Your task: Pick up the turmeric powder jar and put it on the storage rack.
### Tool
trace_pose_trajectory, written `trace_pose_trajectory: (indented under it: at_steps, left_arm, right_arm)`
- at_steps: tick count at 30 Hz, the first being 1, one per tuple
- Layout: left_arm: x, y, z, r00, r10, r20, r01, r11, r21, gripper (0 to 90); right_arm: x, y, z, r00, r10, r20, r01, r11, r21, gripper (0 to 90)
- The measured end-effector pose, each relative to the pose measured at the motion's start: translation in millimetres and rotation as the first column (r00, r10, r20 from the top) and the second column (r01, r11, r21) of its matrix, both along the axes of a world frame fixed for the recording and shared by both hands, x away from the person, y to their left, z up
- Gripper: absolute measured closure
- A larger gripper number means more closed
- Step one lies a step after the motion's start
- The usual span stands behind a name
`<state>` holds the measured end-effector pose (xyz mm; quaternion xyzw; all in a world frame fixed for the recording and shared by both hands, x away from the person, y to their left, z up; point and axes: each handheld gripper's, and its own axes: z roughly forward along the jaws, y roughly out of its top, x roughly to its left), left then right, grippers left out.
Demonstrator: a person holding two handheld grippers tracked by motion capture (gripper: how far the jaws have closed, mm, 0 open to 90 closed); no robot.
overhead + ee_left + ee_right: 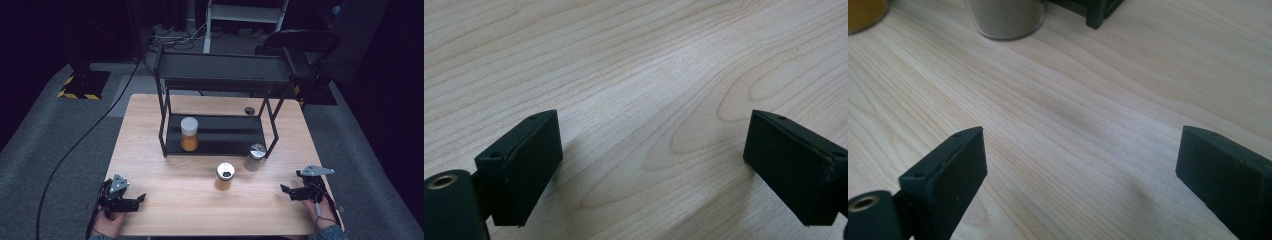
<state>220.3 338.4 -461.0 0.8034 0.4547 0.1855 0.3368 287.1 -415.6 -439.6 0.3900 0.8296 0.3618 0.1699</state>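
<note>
High view: left hand-held gripper (131, 201) sat at the near left corner of the worktop (165, 200), right hand-held gripper (291, 191) at the near right edge, both tips pointed inward toward each other. Each was carried in a hand coming in from the bottom edge.

Left hand-held gripper: released, jaws wide apart, nothing between them. Left gripper view recorded bare wood grain ahead of the jaws (649, 165).

Right hand-held gripper: released, jaws wide apart, nothing between them; bare worktop between the pads in the right gripper view (1078, 190).

Things nearest the right hand-held gripper: a grey jar with a metal lid (255, 157), ahead of it and toward the shelf, near but apart. In the right gripper view the base of the grey jar (1005, 20) stood well beyond the jaws, with a black leg of the shelf rack (1096, 17) just beside it. An orange jar with a dark-centred lid (224, 176) stood between the two hand-held grippers, closer to the right one, upright, touching neither; its edge showed at the corner of the right gripper view (863, 12).

A white-lidded orange jar (189, 134) stood upright on the lower shelf of the black rack (220, 75), far side of the worktop, well apart from both hand-held grippers.
</note>
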Motion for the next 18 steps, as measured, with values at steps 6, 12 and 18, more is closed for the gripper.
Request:
trace_pose_trajectory:
  at_steps: [6,12,18]
  left_arm:
    - [0.0,0.0,0.0,1.0000,0.000,0.000,0.000,1.0000,0.000,8.9]
    - [0.0,-0.1,0.1,1.0000,0.000,0.000,0.000,1.0000,0.000,8.9]
    - [0.0,0.0,0.0,1.0000,0.000,0.000,0.000,1.0000,0.000,8.9]
  right_arm:
    - [-1.7,3.4,12.2,0.9997,0.015,0.021,-0.014,0.9999,-0.007,5.9]
    - [-4.2,6.6,27.0,0.9985,0.031,0.046,-0.031,0.9995,-0.003,5.9]
    - [-6.2,11.9,42.8,0.9962,0.046,0.074,-0.046,0.9989,-0.008,5.9]
